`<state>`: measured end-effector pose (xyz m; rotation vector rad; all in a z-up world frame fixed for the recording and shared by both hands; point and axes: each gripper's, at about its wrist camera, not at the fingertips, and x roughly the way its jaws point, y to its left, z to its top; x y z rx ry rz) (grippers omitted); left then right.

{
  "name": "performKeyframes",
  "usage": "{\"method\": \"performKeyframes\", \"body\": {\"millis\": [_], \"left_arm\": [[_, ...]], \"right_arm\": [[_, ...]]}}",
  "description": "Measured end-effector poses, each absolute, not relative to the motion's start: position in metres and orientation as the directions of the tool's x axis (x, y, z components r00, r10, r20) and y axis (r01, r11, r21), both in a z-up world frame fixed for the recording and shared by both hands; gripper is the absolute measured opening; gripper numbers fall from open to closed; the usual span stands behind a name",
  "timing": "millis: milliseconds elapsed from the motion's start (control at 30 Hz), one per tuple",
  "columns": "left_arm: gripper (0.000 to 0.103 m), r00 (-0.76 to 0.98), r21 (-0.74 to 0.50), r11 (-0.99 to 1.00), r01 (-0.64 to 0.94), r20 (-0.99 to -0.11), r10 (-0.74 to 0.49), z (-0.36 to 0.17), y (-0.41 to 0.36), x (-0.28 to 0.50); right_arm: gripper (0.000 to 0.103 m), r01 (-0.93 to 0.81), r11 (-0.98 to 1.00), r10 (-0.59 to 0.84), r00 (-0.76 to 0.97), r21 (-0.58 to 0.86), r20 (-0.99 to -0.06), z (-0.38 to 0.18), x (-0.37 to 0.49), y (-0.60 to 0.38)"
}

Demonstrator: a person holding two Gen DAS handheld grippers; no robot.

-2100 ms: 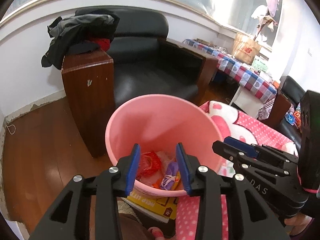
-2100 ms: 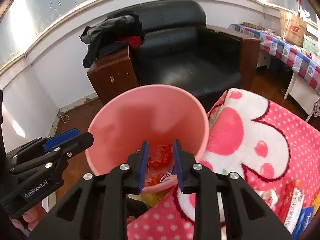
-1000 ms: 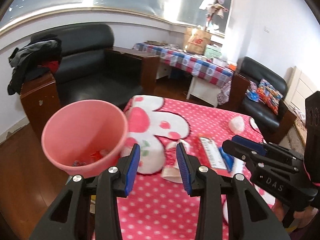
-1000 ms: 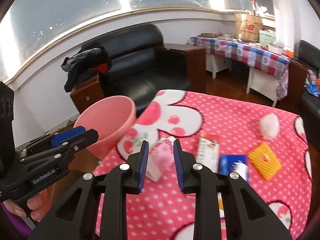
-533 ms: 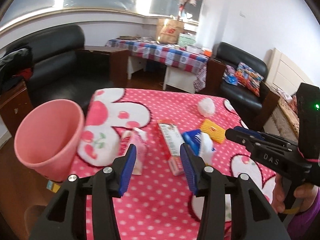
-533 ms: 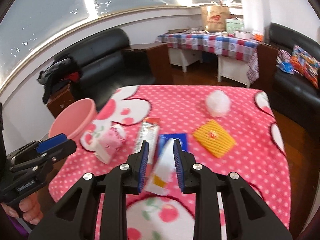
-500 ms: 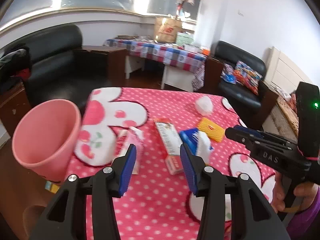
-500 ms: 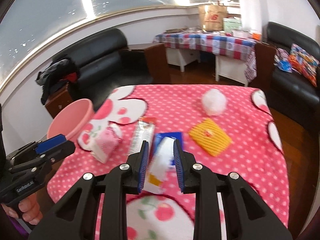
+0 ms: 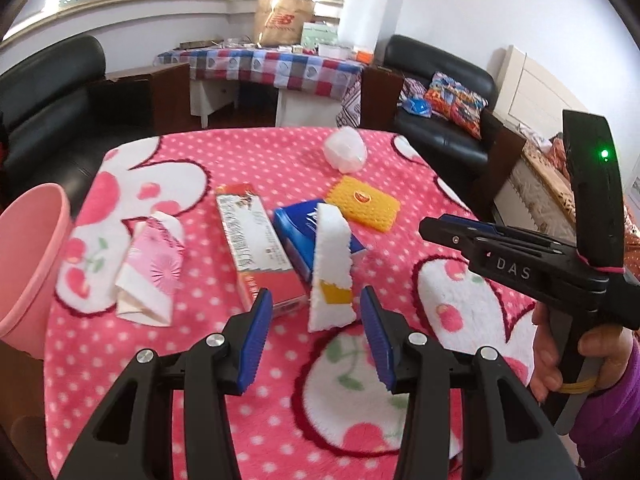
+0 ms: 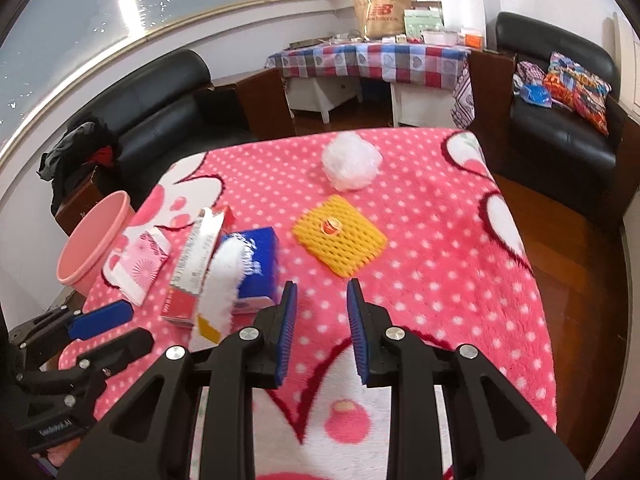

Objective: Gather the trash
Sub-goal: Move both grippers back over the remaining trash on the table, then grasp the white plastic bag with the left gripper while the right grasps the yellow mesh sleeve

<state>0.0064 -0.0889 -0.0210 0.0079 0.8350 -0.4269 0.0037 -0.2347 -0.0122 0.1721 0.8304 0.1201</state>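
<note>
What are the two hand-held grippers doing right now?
Left hand-held gripper: open, holding nothing; white foam strip just ahead.
Right hand-held gripper: open, empty.

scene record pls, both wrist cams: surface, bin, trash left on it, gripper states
surface: pink dotted blanket
bin: pink bucket, off the blanket's left edge
trash on blanket: white plastic wad; yellow foam net; blue tissue pack; long red box; pink wrapper; white strip
left gripper: open, empty, white strip just ahead
right gripper: open, empty
</note>
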Motion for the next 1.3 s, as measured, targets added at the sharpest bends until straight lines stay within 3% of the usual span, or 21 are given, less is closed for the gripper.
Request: {"method": "performKeyframes", "body": {"millis": [333, 400, 767, 833, 900, 1000, 1300], "left_arm": [[0.045, 0.609, -0.131, 0.913, 0.387, -0.706, -0.360, -0.009, -0.109, 0.038], [0.045, 0.618, -0.133, 0.916, 0.379, -0.700, -0.358, -0.005, -0.108, 0.047], [0.045, 0.620, -0.126, 0.910, 0.396, -0.694, -0.366, 0.013, -0.126, 0.104], [0.045, 0.615, -0.118, 0.902, 0.416, -0.694, -0.375, 0.014, -0.135, 0.115], [0.045, 0.605, -0.106, 0.890, 0.443, -0.698, -0.384, 0.015, -0.148, 0.127], [0.045, 0.572, -0.112, 0.879, 0.464, -0.719, -0.394, 0.010, -0.167, 0.147], [0.043, 0.490, -0.163, 0.878, 0.451, -0.777, -0.396, -0.013, -0.206, 0.185]], "right_arm": [[0.028, -0.028, 0.973, 0.195, 0.636, 0.231, -0.747, -0.030, 0.032, -0.252], [0.047, -0.026, 0.970, 0.205, 0.628, 0.243, -0.751, -0.033, 0.042, -0.255], [0.048, -0.017, 0.973, 0.192, 0.608, 0.230, -0.770, -0.049, 0.084, -0.260], [0.045, -0.010, 0.970, 0.200, 0.606, 0.245, -0.770, -0.052, 0.086, -0.262], [0.024, -0.008, 0.968, 0.205, 0.607, 0.251, -0.768, -0.054, 0.086, -0.263], [0.012, -0.010, 0.965, 0.213, 0.616, 0.263, -0.759, -0.054, 0.084, -0.266], [0.009, -0.017, 0.956, 0.231, 0.661, 0.293, -0.714, -0.051, 0.071, -0.270]]}}
